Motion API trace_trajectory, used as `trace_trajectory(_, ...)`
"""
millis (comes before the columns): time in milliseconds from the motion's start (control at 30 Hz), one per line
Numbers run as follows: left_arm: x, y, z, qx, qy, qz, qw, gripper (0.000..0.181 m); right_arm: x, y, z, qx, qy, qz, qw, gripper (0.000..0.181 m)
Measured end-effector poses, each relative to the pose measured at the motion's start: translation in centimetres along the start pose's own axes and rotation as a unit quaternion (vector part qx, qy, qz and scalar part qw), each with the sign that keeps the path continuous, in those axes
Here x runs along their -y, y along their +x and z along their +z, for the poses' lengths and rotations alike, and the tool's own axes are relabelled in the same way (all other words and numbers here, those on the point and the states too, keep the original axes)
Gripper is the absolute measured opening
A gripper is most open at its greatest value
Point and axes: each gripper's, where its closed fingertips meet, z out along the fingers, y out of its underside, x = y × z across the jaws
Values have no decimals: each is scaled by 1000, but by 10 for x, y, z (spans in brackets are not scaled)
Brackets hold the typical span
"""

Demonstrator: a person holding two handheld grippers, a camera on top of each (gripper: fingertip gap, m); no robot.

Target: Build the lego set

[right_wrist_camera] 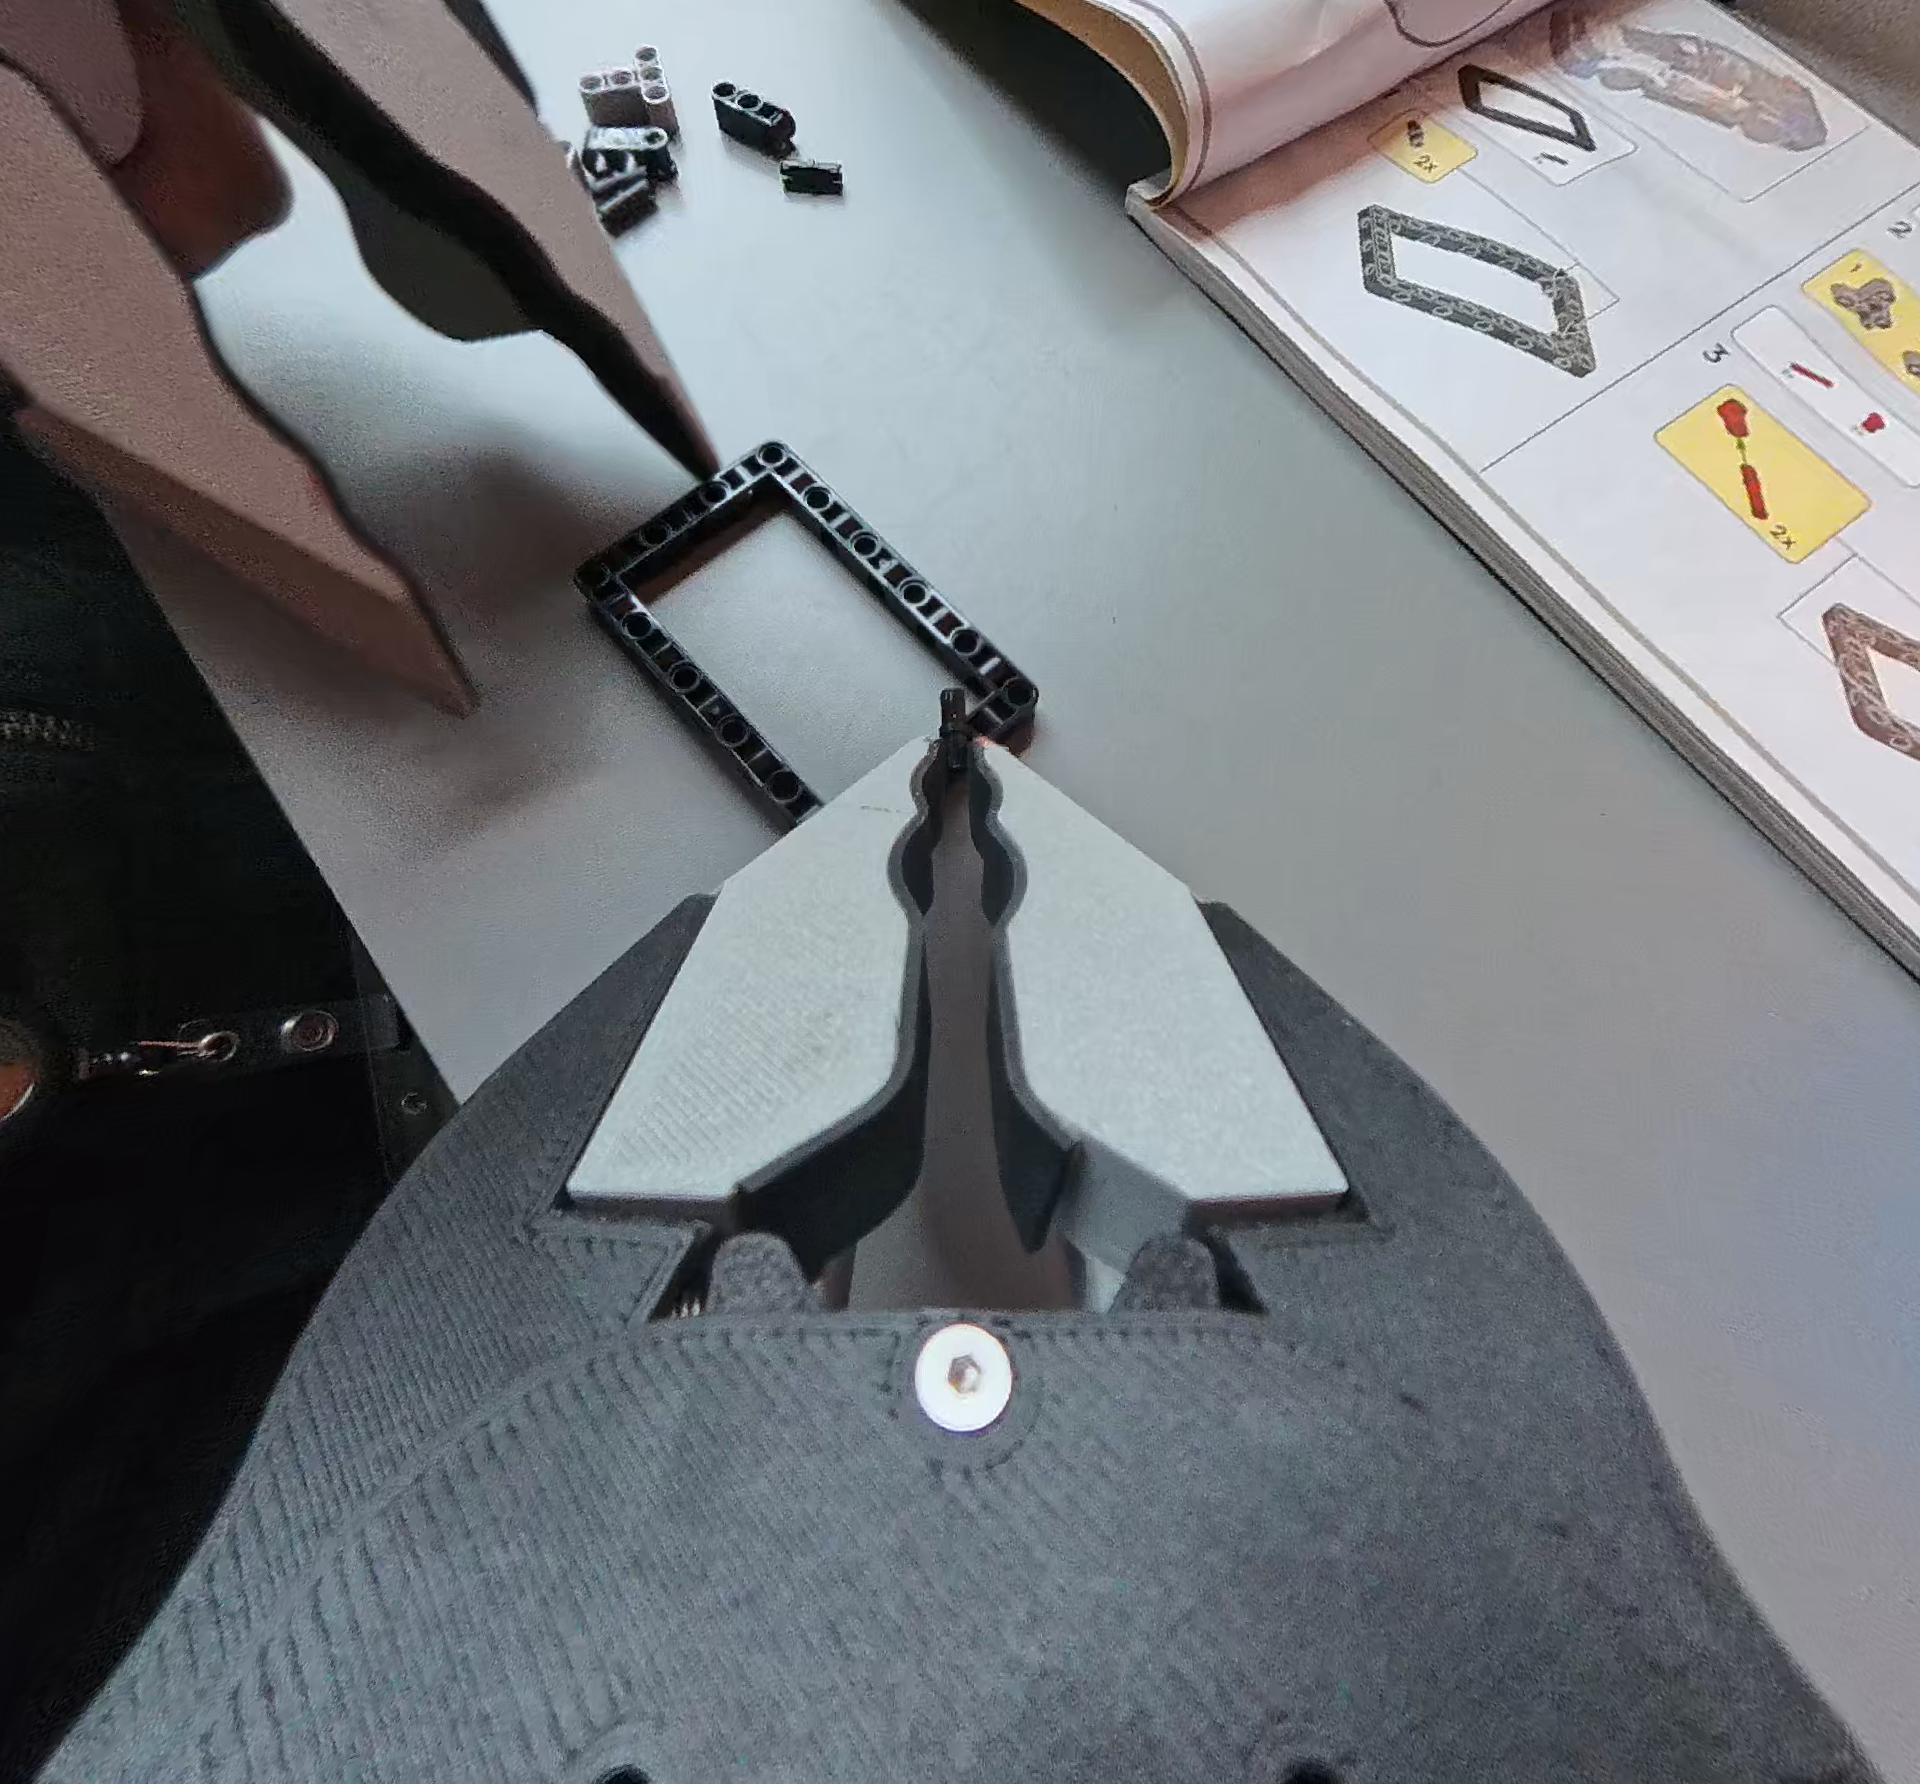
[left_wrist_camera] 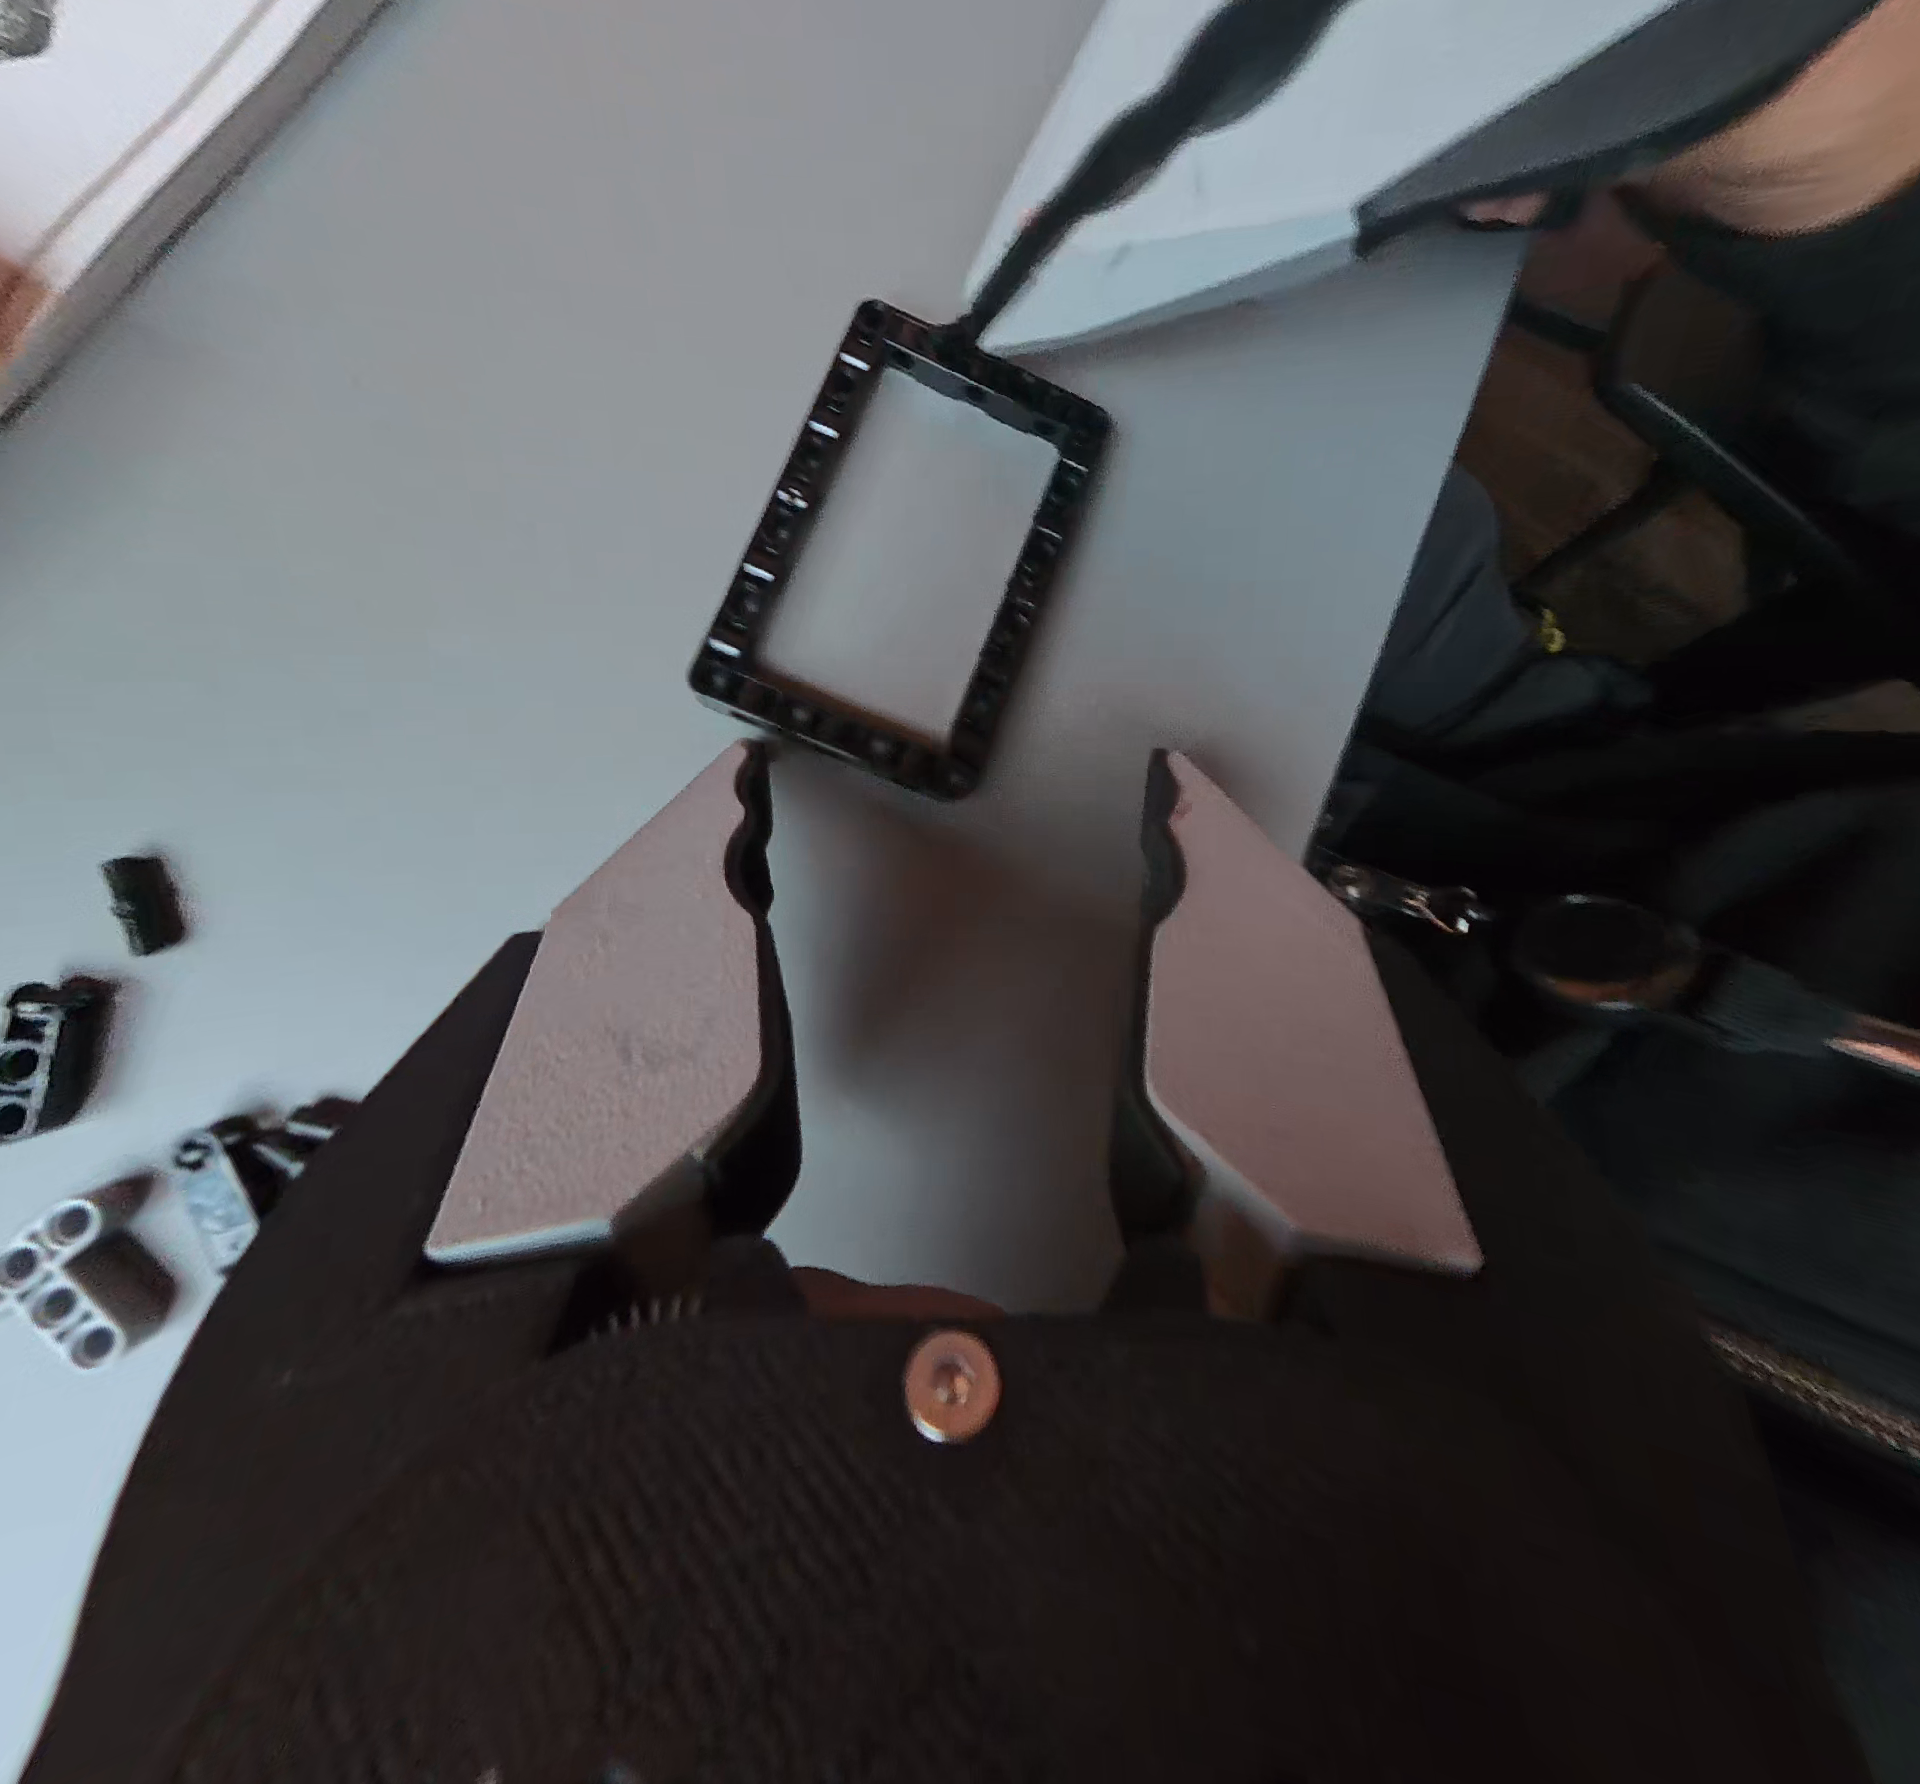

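Note:
A black rectangular lego frame (left_wrist_camera: 777,539) lies flat on the grey table (left_wrist_camera: 468,487). My left gripper (left_wrist_camera: 956,763) is open and empty, its fingertips just short of the frame's near end. My right gripper (right_wrist_camera: 951,747) is shut on a small black pin (right_wrist_camera: 951,711) and holds it at one corner of the frame (right_wrist_camera: 894,581). In the left wrist view the right gripper (left_wrist_camera: 982,311) reaches the frame's far corner. In the right wrist view the left gripper (right_wrist_camera: 577,581) stands open at the frame's far end.
Several loose black and grey lego pieces (right_wrist_camera: 665,134) lie farther along the table, also showing in the left wrist view (left_wrist_camera: 94,1215). An open instruction booklet (right_wrist_camera: 1558,300) lies to the right. The table edge (right_wrist_camera: 343,903) and a seated person (right_wrist_camera: 156,903) are close by. One gripper's finger ends stand about 8 cm off the other's.

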Motion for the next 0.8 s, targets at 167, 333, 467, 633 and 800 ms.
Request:
trace_trajectory(167,-3,17,-5,-35,12,21,999,61,4,5,7,3,-4,-8,1000,1)
trace_trajectory(333,14,-14,-8,-1,28,68,997,84,6,7,6,1,3,-7,1000,1)
trace_trajectory(467,12,-17,11,-39,2,100,994,92,5,10,3,0,5,4,1000,1)
trace_trajectory(633,3,2,6,-56,-6,102,993,78,-1,10,-4,0,6,21,1000,1)
trace_trajectory(800,-10,44,2,-96,-1,109,989,76,-2,10,-7,1,8,23,1000,0)
